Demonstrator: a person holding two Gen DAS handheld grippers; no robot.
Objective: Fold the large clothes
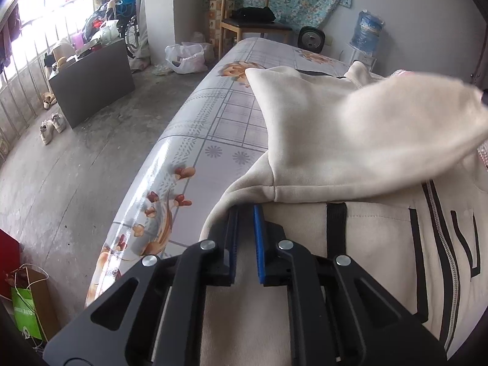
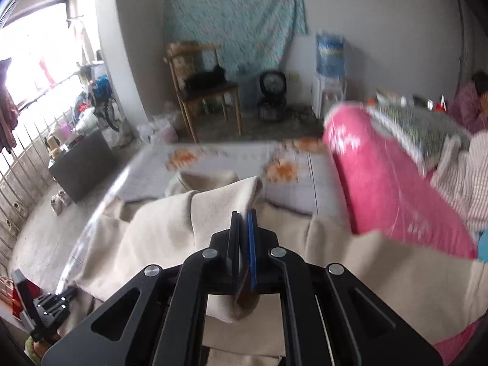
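Observation:
A cream zip-up jacket (image 1: 366,228) with black stripes lies spread on a table under a floral plastic cloth (image 1: 195,158). My left gripper (image 1: 245,213) rests at the jacket's left edge. Its blue-padded jaws stand a narrow gap apart with cream fabric filling it, and their tips are tucked under a folded sleeve seam. My right gripper (image 2: 244,219) is shut on a fold of the same cream jacket (image 2: 158,228), which hangs down between its pads. In the left wrist view that raised fold shows as a blurred cream sleeve (image 1: 390,113) over the jacket's body.
A pink quilt bundle (image 2: 387,189) lies on the table's right side, with a person's striped sleeve (image 2: 469,177) behind it. Past the table's far end stand a wooden chair (image 1: 247,15), a rice cooker (image 2: 271,97) and a water dispenser (image 2: 329,61). A dark cabinet (image 1: 91,82) sits on the floor at left.

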